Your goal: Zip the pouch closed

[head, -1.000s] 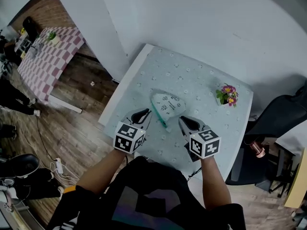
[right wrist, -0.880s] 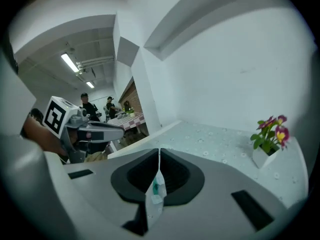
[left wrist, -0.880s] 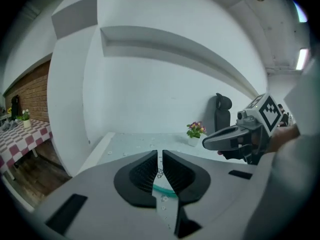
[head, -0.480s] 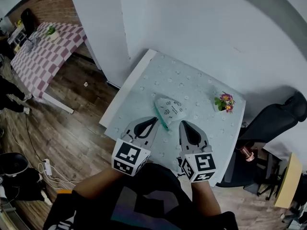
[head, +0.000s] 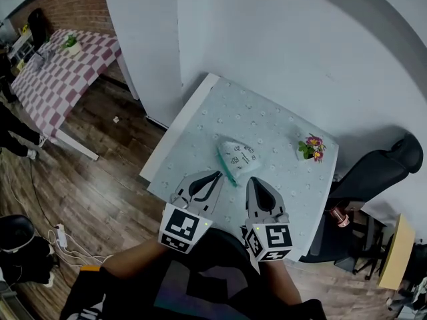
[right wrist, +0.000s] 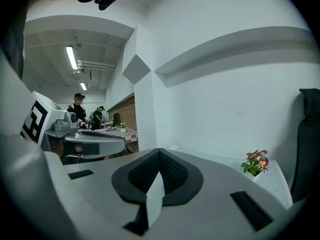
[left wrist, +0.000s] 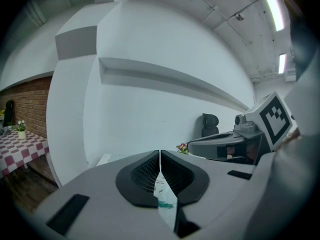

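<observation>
Head view, left to right: the left gripper (head: 215,177) hangs at the near side of the table (head: 200,122), its jaws just closing to a hairline slit with nothing between them. Ahead lies the pouch (head: 241,155), flat on the cloth and clear of both tools. Its teal zip edge (head: 225,164) runs along its left side, slanting from far to near, the near end aimed into the gap between the 2 grippers and a touch closer to the left one. The right gripper (head: 256,181) sits just beside, jaws fully together and empty. Whether the zip is run shut is too small to tell.
</observation>
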Available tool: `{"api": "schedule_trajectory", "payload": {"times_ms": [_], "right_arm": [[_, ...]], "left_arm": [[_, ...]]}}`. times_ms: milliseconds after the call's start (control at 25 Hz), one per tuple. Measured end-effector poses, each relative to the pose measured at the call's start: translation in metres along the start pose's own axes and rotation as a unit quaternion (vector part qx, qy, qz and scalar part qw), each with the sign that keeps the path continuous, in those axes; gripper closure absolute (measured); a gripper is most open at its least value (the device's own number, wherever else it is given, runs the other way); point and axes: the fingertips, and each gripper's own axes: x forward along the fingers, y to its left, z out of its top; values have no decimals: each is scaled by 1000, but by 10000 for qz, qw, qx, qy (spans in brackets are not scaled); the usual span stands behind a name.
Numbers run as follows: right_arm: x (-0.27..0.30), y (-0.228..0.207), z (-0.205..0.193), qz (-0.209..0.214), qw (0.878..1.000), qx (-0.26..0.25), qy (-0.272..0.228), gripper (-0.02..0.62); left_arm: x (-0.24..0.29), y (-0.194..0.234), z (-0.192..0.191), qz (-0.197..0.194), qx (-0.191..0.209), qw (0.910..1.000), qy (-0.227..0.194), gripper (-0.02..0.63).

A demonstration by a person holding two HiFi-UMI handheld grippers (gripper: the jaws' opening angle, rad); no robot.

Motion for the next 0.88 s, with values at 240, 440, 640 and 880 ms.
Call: {"api": "schedule_trajectory", "payload": {"times_ms": [240,440,640,880], "right_arm": [[5,1,4,-77,10000,-27,-51,581],[9,-1,2,-122,9999,-39,-29,581],[17,0,4,-69,9999,-82,-7,581],[25,-3,7,-30,9999,-101,-18,581]], "left_arm": [[2,4,2,-46,72,10000,-30,591],[6,4,5,-89,136,9998,-96,592],[9,11,7,-36,116,9998,-137,591],[16,17,7,12,113,9999,-129,592]]}}
